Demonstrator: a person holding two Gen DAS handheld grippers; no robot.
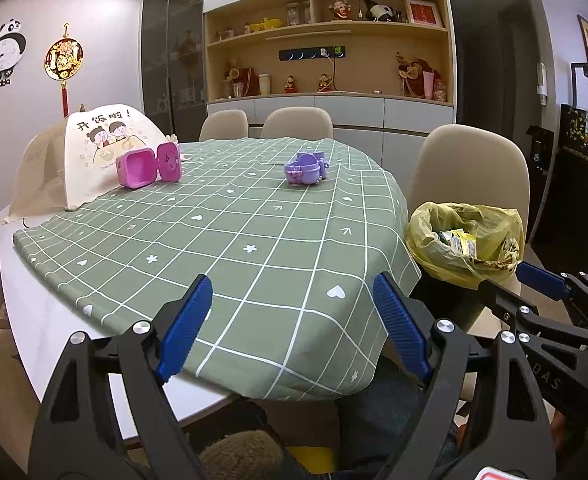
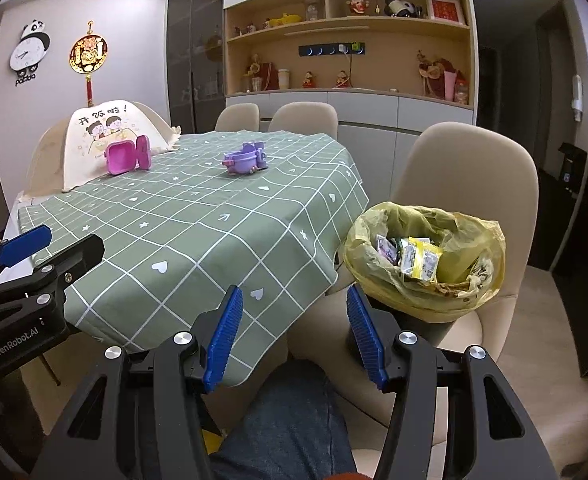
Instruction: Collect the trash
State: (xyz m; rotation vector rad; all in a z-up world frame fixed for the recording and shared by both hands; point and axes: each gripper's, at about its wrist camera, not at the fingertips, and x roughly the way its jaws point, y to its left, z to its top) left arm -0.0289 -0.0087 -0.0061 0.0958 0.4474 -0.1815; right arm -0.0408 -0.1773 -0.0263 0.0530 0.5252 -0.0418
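Fingers of left gripper (image 1: 294,330) and right gripper (image 2: 292,338) both spread wide, empty. Green tablecloth (image 1: 222,240) ahead: no wrappers visible. Yellow trash bag (image 2: 425,256) on chair, right-forward, nearer right gripper; wrappers (image 2: 417,262) inside.

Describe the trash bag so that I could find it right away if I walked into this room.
Start at the round table under the green checked tablecloth. Off its right edge, in front of a beige chair, stands a bin lined with a yellow plastic bag. It alone holds crumpled wrappers; the pink box and purple toy sit on the cloth.
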